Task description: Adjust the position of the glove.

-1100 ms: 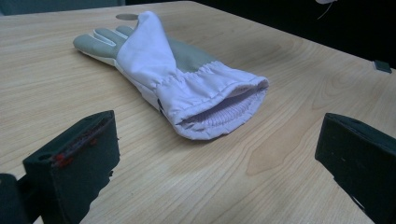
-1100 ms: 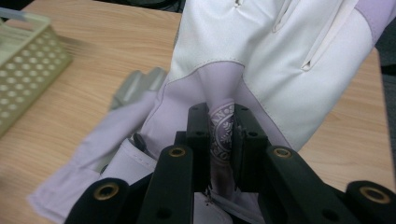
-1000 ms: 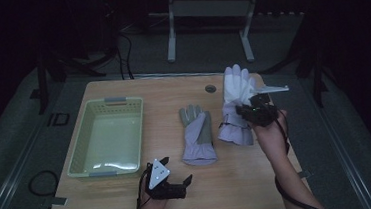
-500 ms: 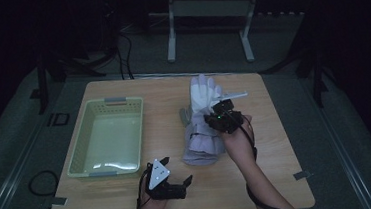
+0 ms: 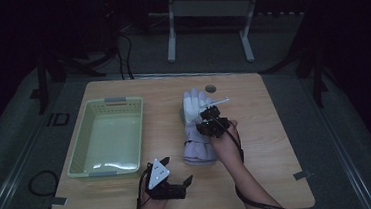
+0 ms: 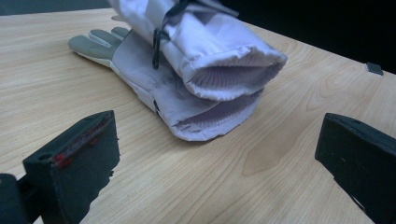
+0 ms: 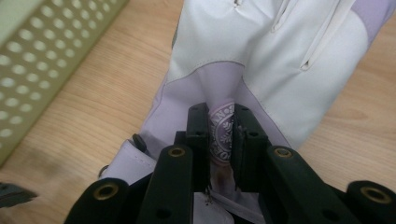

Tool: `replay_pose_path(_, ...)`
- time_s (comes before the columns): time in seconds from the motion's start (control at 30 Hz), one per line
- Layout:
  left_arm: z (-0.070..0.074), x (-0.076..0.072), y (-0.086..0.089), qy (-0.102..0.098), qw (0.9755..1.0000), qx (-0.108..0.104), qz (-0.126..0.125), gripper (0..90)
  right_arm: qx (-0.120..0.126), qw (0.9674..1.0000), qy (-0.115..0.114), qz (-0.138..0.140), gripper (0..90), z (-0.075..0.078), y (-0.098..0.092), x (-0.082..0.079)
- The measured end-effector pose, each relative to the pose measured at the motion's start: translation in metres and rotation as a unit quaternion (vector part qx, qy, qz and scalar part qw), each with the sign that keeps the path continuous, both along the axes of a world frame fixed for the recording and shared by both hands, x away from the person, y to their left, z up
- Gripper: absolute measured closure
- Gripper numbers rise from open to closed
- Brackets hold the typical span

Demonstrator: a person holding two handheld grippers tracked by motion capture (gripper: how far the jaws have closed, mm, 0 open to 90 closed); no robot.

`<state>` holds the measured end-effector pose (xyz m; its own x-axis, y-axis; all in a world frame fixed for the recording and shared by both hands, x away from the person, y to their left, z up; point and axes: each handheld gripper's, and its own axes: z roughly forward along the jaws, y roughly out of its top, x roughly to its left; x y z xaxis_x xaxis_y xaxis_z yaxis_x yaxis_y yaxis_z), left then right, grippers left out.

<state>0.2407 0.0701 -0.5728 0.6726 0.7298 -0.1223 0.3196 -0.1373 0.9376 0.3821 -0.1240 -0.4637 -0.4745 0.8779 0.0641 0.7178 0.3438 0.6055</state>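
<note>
Two gloves (image 5: 197, 133) lie stacked on the surface at the one basket's (image 5: 107, 140) three o'clock, the right hand-held gripper (image 5: 209, 118) pinching the upper glove (image 7: 261, 60), the left hand-held gripper (image 5: 182, 184) wide.

This looks like a dim lab or recording room set up for staged handling work. A single light-wood worktop (image 5: 278, 167) stands alone on grey carpeted floor (image 5: 345, 122), with tape marks (image 5: 300, 175) stuck at its corners, cables (image 5: 124, 46) trailing across the floor, and a metal equipment stand (image 5: 207, 17) behind in the dark.
</note>
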Motion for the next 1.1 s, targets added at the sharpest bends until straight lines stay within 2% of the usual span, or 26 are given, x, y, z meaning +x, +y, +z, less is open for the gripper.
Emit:
replay_pose_path(0.07,0.000,0.000,0.000,0.001,1.0000,-0.001,0.001,0.0,0.004,0.9999,0.010,0.001,78.9,-0.005,0.000,0.003)
replay_pose_path(0.3,0.000,0.000,0.000,0.002,1.0000,-0.003,0.001,0.0,-0.018,0.9995,0.025,0.003,78.8,-0.025,0.005,0.012)
replay_pose_path(0.5,0.000,0.001,0.000,0.004,1.0000,-0.006,0.003,0.0,-0.025,0.9993,0.024,0.013,78.8,-0.028,0.000,0.010)
replay_pose_path(0.53,0.000,0.001,0.001,0.004,1.0000,-0.006,0.003,0.0,-0.032,0.9992,0.020,0.014,78.7,-0.029,-0.005,0.007)
replay_pose_path(0.67,0.000,0.001,0.000,0.003,1.0000,-0.005,0.003,0.0,-0.029,0.9993,0.023,0.010,77.6,-0.028,-0.016,0.005)
replay_pose_path(0.77,0.000,0.001,0.000,0.005,1.0000,-0.005,0.003,0.0,-0.024,0.9994,0.021,0.012,74.5,-0.027,-0.021,0.006)
replay_pose_path(0.87,0.000,0.001,0.001,0.007,1.0000,-0.005,0.003,0.0,-0.022,0.9994,0.009,0.024,71.1,-0.024,-0.023,0.005)
replay_pose_path(0.93,0.000,0.001,0.002,0.009,0.9999,-0.005,0.003,0.0,-0.022,0.9991,0.001,0.035,64.2,-0.019,-0.024,0.004)
replay_pose_path(1.0,0.000,0.001,0.002,0.009,0.9999,-0.005,0.003,0.0,-0.021,0.9990,-0.001,0.038,64.2,-0.018,-0.024,0.004)
replay_pose_path(1.03,0.000,0.001,0.001,0.010,0.9999,-0.007,0.003,0.0,-0.021,0.9990,-0.001,0.038,60.3,-0.018,-0.024,0.004)
replay_pose_path(1.07,0.000,0.001,0.001,0.009,0.9999,-0.007,0.004,0.0,-0.018,0.9981,-0.010,0.058,51.0,-0.011,-0.029,0.002)
replay_pose_path(1.1,0.000,0.001,0.001,0.009,0.9999,-0.006,0.004,0.0,-0.012,0.9979,-0.010,0.062,48.4,-0.009,-0.031,0.001)
